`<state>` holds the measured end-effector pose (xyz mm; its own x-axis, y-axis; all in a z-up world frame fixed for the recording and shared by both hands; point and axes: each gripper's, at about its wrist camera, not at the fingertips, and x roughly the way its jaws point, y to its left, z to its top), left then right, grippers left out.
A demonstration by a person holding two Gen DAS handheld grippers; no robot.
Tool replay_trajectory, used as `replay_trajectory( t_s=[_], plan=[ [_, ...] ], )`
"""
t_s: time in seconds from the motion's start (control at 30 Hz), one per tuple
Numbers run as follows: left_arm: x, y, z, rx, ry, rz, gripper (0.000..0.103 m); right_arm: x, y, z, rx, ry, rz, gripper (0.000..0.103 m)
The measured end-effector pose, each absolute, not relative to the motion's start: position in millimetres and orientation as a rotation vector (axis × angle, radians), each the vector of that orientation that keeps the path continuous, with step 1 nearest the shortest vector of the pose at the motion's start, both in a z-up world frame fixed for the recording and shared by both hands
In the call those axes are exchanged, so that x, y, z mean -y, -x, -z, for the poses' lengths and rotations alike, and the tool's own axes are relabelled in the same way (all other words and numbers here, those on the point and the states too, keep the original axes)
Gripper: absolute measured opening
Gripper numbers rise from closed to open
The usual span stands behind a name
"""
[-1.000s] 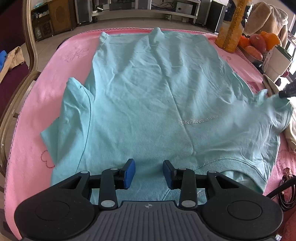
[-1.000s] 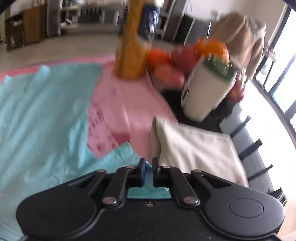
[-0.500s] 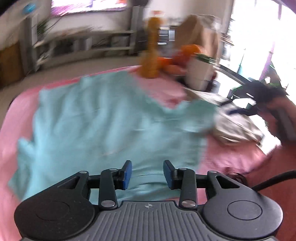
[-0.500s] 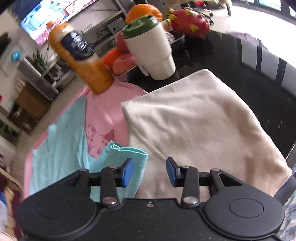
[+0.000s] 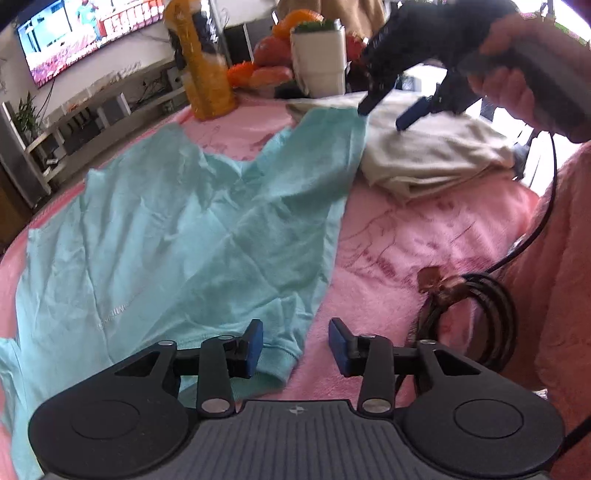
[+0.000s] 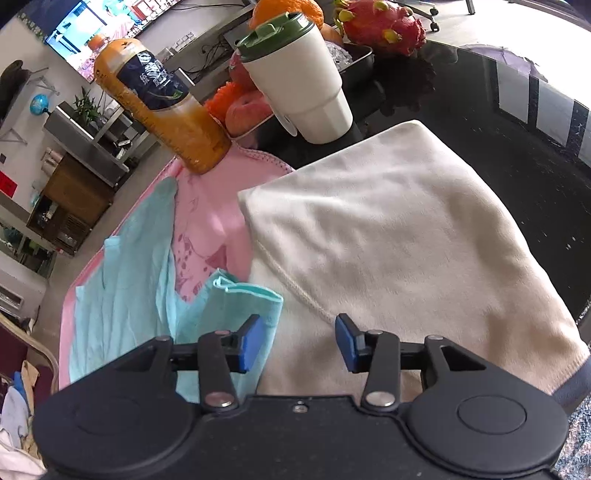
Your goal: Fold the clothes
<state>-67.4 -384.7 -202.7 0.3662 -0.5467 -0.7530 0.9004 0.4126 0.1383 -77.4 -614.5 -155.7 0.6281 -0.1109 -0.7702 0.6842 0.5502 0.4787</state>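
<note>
A light teal T-shirt [image 5: 177, 236] lies spread on a pink blanket [image 5: 424, 236]. My left gripper [image 5: 295, 345] is open, low over the shirt's near corner and the blanket beside it. My right gripper [image 6: 299, 341] is open and empty above the shirt's sleeve end [image 6: 243, 299], which rests against a folded cream garment [image 6: 399, 236]. The right gripper also shows in the left wrist view [image 5: 384, 110], held by a hand over the sleeve tip.
A folded cream garment [image 5: 436, 155] sits at the blanket's far right. Behind it stand an orange juice bottle [image 6: 162, 110], a white cup with a green lid [image 6: 299, 81] and fruit [image 6: 376, 22]. A coiled black cable [image 5: 476, 310] lies at my right.
My right gripper has opened and let go of the sleeve, which now lies by the cream garment. My left gripper has swung right toward the shirt's corner, still open.
</note>
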Motion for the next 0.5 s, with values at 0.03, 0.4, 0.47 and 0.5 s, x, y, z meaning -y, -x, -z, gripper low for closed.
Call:
replay_trajectory(
  t_s=[0.03, 0.4, 0.47, 0.5],
  plan=[
    [386.0, 66.7, 204.4, -0.692, -0.605, 1.002, 0.019, 614.7, 73.4, 156.4, -0.761, -0.863, 0.525, 0.042],
    [372.5, 57.8, 187.2, -0.709, -0.466, 1.024, 0.001, 599.4, 60.9, 136.9, -0.651, -0.753, 0.517, 0.002],
    [371.1, 60.1, 184.2, -0.702, -0.457, 1.057, 0.001, 597.5, 70.9, 130.0, -0.619, -0.73, 0.557, 0.002],
    [371.9, 61.8, 185.1, -0.703, -0.465, 1.06, 0.001, 596.6, 74.1, 129.5, -0.634, -0.696, 0.597, 0.002]
  ],
)
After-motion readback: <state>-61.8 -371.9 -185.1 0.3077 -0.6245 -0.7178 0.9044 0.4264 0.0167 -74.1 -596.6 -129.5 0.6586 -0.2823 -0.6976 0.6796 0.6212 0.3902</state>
